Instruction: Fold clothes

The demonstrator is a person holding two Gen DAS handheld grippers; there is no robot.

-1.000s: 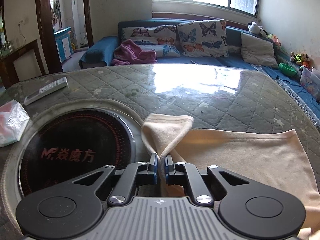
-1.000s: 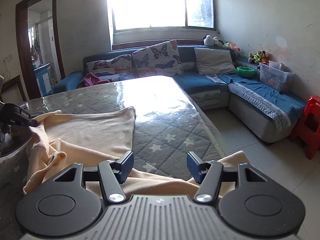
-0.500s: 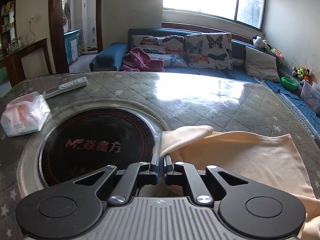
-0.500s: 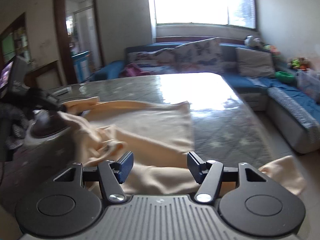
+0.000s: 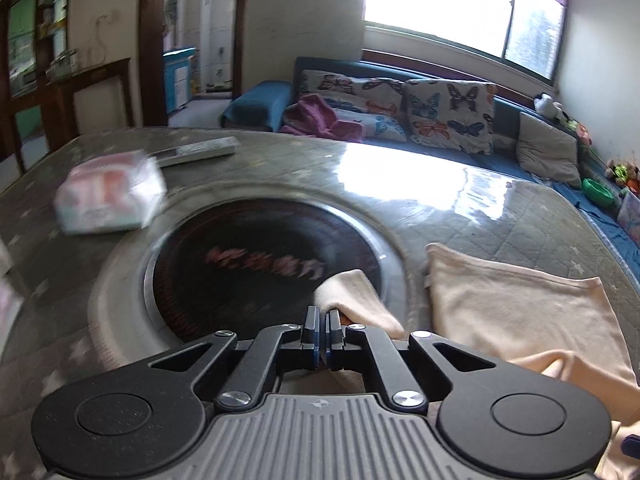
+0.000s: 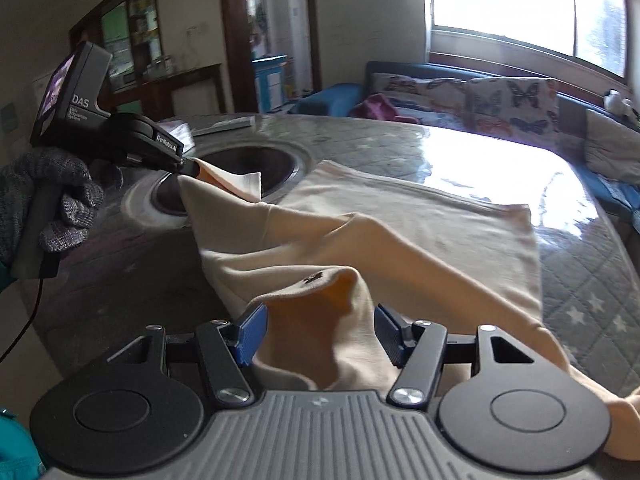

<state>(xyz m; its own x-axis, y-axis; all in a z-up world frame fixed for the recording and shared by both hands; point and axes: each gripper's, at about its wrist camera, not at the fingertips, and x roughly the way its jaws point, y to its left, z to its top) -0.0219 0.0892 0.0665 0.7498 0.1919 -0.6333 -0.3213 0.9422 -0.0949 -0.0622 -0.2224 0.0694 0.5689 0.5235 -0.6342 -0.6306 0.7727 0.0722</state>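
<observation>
Left gripper (image 5: 322, 334) jaws clenched on cream garment (image 5: 516, 304) — right gripper (image 6: 318, 334) jaws released.

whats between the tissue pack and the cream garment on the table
The round black hotplate set into the table, seen in the left wrist view; the tissue pack lies left, the garment right.

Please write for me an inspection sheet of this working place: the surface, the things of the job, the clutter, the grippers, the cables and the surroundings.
Surface: quilted star-pattern table cover under a glossy sheet; round black cooktop set into it.
Job's things: cream garment partly spread, partly bunched; one end hangs off the near edge.
Clutter: tissue pack and remote control, both beyond the cooktop.
Grippers: left gripper shut on a garment corner above the cooktop; right gripper open, a raised fold between its pads, not pinched.
Cables: black cable hanging below the left gripper's handle.
Surroundings: blue sofa with butterfly cushions, bright window, doorway.
</observation>
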